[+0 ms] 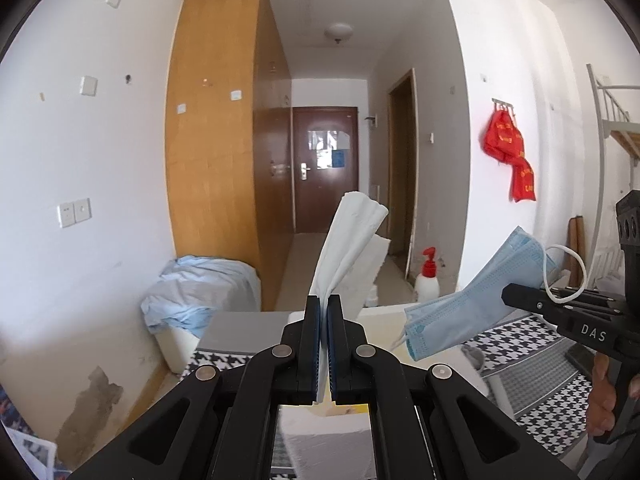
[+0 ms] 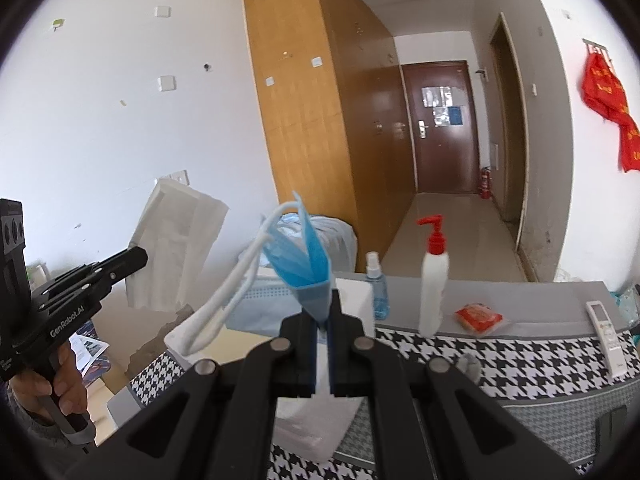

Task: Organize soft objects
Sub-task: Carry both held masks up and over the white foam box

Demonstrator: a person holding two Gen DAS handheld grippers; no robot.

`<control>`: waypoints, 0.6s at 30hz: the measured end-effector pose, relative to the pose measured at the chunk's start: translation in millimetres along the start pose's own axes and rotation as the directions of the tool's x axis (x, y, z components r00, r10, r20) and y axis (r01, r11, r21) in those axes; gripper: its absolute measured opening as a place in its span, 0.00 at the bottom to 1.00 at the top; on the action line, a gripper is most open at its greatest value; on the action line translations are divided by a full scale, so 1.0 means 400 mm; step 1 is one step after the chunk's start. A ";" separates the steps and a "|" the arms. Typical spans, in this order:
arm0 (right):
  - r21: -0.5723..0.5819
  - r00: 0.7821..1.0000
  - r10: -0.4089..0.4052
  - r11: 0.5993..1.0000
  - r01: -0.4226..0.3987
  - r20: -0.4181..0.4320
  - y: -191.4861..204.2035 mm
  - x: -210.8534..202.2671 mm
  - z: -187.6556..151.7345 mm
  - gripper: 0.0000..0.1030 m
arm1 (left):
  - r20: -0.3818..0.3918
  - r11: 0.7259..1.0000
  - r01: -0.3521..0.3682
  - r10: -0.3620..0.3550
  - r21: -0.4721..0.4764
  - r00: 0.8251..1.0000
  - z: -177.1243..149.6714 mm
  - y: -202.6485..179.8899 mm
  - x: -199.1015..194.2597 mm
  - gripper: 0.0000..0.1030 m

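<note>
In the left wrist view my left gripper (image 1: 324, 308) is shut on a folded white tissue (image 1: 352, 236) that sticks up between its blue pads. To its right, my right gripper (image 1: 507, 294) holds a light blue face mask (image 1: 472, 304) in the air, its white ear loop (image 1: 568, 272) hanging over the fingers. In the right wrist view the right gripper (image 2: 324, 304) is shut on the blue mask (image 2: 308, 256), which fans upward with white loops (image 2: 224, 304) drooping left. The left gripper (image 2: 141, 258) shows at the left with the tissue (image 2: 172, 248).
A houndstooth cloth covers the table (image 2: 520, 360). On it stand a white pump bottle (image 2: 432, 292) and a blue spray bottle (image 2: 378, 290), with a red packet (image 2: 480, 318) and a remote (image 2: 608, 334) lying nearby. A white tissue pack (image 2: 304, 420) lies below the grippers. A blue bedding bundle (image 1: 200, 288) sits by the wardrobe.
</note>
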State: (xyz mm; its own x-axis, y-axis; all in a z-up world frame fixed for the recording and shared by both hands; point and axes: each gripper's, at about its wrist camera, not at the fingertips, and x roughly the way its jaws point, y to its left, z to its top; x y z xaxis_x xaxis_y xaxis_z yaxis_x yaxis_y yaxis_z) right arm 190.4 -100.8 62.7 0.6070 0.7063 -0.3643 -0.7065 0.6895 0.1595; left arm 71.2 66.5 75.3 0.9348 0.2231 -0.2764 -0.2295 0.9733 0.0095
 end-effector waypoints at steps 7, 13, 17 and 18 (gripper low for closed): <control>-0.026 0.999 0.021 0.999 -0.022 -0.027 0.044 0.040 0.000 0.06 | -0.009 1.000 -0.027 0.027 -0.005 1.000 -0.010 0.033 0.001 0.03; -0.031 0.998 0.019 0.999 -0.021 -0.058 0.060 0.079 0.001 0.06 | -0.012 0.999 -0.041 0.041 -0.022 0.999 -0.018 0.064 0.006 0.03; -0.032 0.996 0.028 0.999 -0.031 -0.088 0.072 0.112 0.000 0.06 | -0.016 0.998 -0.051 0.050 -0.033 0.999 -0.023 0.082 0.010 0.03; -0.035 0.995 0.026 0.999 -0.029 -0.097 0.076 0.121 -0.001 0.06 | -0.016 0.998 -0.052 0.052 -0.034 0.999 -0.024 0.084 0.010 0.03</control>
State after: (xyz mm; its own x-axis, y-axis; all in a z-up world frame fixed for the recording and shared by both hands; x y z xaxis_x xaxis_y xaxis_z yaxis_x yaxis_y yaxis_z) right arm 198.3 -45.7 49.7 0.5505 0.7051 -0.4470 -0.7364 0.6624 0.1379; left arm 64.6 99.5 65.4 0.9170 0.2724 -0.2914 -0.2873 0.9578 -0.0088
